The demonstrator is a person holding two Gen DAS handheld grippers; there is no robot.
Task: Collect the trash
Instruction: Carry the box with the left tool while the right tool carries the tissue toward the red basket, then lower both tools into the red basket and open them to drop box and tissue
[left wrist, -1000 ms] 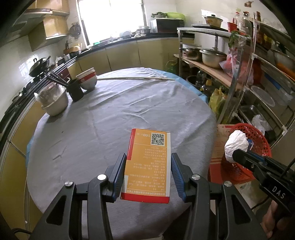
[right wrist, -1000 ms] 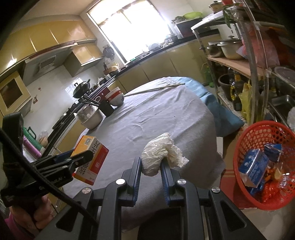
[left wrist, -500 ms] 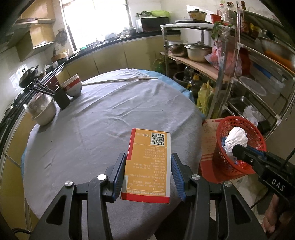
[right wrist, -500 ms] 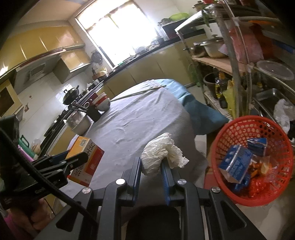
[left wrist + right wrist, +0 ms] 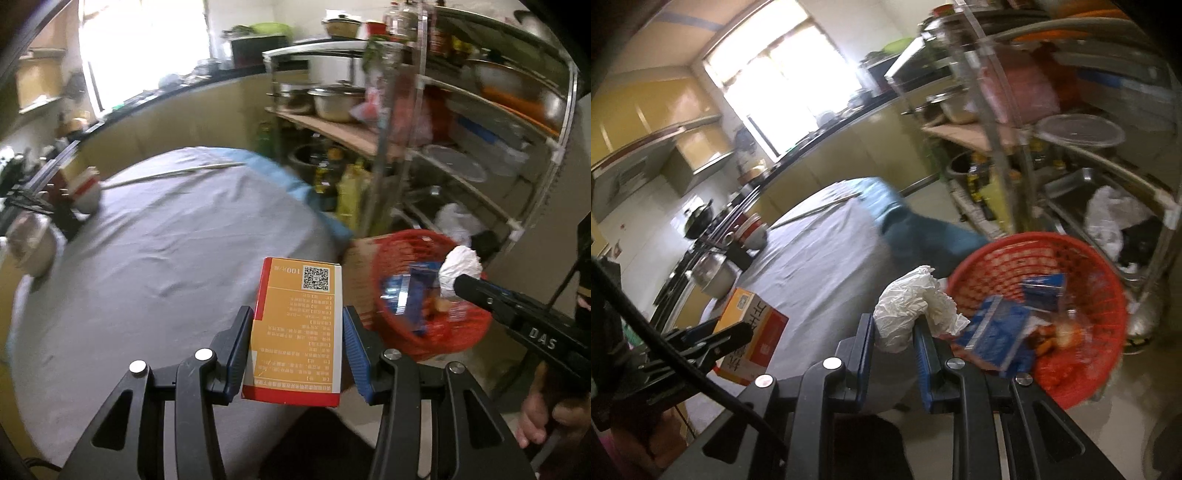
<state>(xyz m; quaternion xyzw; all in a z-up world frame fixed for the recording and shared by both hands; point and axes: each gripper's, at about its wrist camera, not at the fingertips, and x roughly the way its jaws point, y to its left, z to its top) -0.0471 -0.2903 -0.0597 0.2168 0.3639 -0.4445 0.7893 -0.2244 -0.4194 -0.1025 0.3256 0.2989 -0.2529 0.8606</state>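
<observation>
My left gripper [image 5: 297,325] is shut on an orange carton with red edges [image 5: 299,325], held over the edge of the grey-clothed round table [image 5: 155,266]. My right gripper [image 5: 892,326] is shut on a crumpled white paper wad [image 5: 912,306], carried beside the near rim of the red mesh basket [image 5: 1082,254]. In the left wrist view the wad [image 5: 460,267] and right gripper [image 5: 461,284] hang over the basket [image 5: 461,332], which holds blue packets and other wrappers. The carton [image 5: 753,332] and left gripper [image 5: 738,332] show at lower left in the right wrist view.
A metal rack [image 5: 480,122] of pots, bottles and bags stands right behind the basket on the floor. Bowls [image 5: 86,188], a steel pot [image 5: 29,247] and a long stick [image 5: 173,173] lie on the table's far side. A kitchen counter runs along the back wall.
Both grippers have swung right, away from the table, keeping their loads. The basket has come much closer and the paper wad now hangs at its rim.
</observation>
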